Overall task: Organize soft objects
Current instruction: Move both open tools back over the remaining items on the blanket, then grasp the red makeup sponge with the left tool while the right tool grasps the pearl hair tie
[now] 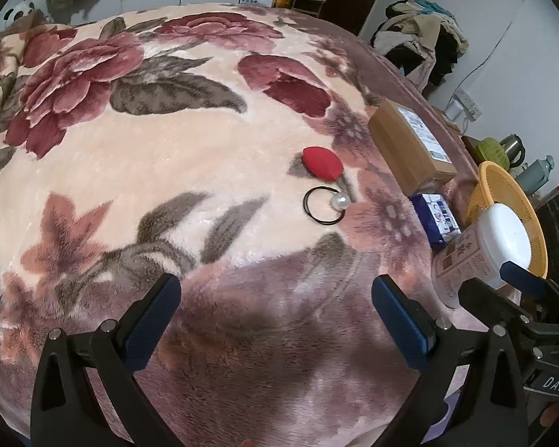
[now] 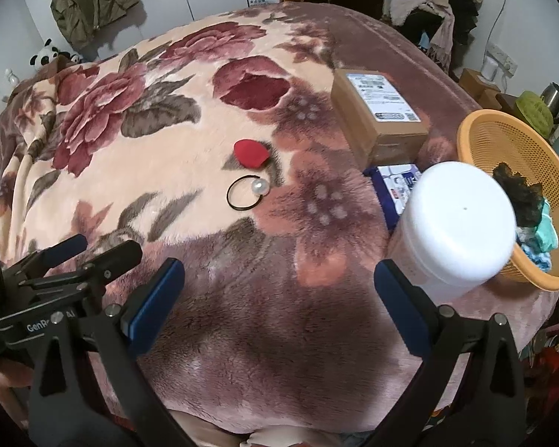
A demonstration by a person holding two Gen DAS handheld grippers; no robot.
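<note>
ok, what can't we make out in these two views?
- Orange basket contents: left wrist view, hidden behind the white-lidded jar.
- Blue packet: right wrist view, partly hidden by the same jar.
- Cardboard box label text: too small in both views.

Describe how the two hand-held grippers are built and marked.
Both are alike: the left hand-held gripper and the right hand-held gripper have black plastic frames with silver bolts, each with two fingers faced with dark blue pads. White lettering marks the bodies: "DAS" on the right one, "GenRo" on the left. No cables or sleeves show.
</note>
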